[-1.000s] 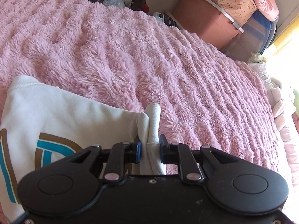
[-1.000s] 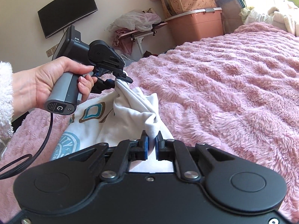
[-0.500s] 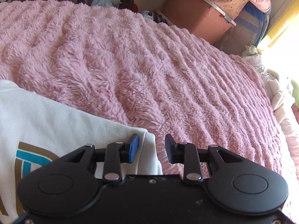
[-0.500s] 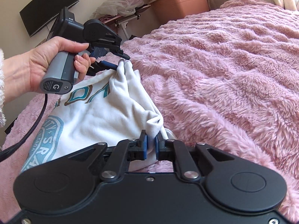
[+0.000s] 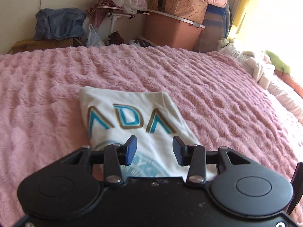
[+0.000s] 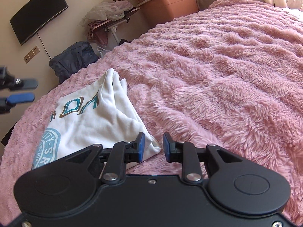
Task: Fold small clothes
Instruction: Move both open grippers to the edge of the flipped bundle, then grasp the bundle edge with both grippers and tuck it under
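A small white T-shirt (image 5: 132, 117) with teal and brown print lies folded on the pink fluffy blanket (image 5: 217, 98). It also shows in the right wrist view (image 6: 90, 119), with its right edge bunched into a ridge. My left gripper (image 5: 154, 148) is open and empty, raised just above the shirt's near part. My right gripper (image 6: 153, 147) is open and empty at the shirt's near right corner, its left pad against the cloth. The left gripper's fingers (image 6: 20, 96) show at the left edge of the right wrist view.
The pink blanket (image 6: 217, 75) covers the whole bed. Beyond its far edge stand a pink storage bin (image 5: 170, 32), a blue bag (image 5: 58, 22), a cardboard box (image 5: 37, 44) and a small rack with clothes (image 5: 121, 5). Bedding is piled at the right (image 5: 265, 70).
Both grippers have let go of the shirt and opened. The left gripper drew back and up, away from the shirt. The shirt now lies flat on the blanket.
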Demonstrator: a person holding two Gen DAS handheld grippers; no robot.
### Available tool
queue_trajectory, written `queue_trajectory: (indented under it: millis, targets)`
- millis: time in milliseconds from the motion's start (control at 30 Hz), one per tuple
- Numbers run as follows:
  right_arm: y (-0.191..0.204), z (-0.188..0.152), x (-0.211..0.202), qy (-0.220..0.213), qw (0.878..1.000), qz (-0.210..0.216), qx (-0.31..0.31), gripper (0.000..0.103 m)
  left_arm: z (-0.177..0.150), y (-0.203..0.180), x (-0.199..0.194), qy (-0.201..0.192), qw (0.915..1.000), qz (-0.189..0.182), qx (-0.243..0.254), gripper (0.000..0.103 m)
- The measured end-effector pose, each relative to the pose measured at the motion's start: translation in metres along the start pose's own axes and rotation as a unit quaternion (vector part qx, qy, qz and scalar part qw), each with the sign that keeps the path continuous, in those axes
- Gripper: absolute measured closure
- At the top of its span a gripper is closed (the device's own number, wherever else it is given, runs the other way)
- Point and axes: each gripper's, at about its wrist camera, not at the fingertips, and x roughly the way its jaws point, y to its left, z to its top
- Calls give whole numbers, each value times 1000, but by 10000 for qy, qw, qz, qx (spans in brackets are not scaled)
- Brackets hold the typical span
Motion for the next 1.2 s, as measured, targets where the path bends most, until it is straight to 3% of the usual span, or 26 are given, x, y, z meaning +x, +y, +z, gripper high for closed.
queue_trajectory:
  millis: [67,133,300,467,533,667,800,1000,1100,1200]
  targets:
    - [-3,6,-4,32,9999,128,64,80,-41,-3,-22,-50,9991,410,113,59]
    - [-6,11,-5,101,9992,334,199,80,-76,-3,-31,-12,9985,538,-25,58]
    - [2,14,-1,319,9977,599,-5,80,-121,-7,-13,-30,9939,859,-698,58]
    - [6,7,-1,357,9972,606,-268,80,-126,-5,9,-190,9863,969,-1322,58]
    - [3,3,-2,317,9973,639,-193,79,-121,-7,11,-247,9859,950,-1354,58]
    - [-3,-2,3,391,9972,630,-137,79,-115,-12,25,-169,9880,1007,-1157,58]
    - [-7,-1,11,421,9968,684,-49,78,-113,-19,35,-142,9902,1022,-946,66]
    - [-16,-1,21,571,9932,950,354,75,-109,-34,42,-118,9901,1378,-224,90]
    - [-17,-1,27,606,9931,878,477,68,-108,-33,38,-194,9890,1456,-160,91]
    - [-18,2,29,463,9932,899,572,67,-107,-37,37,-262,9866,1609,-100,91]
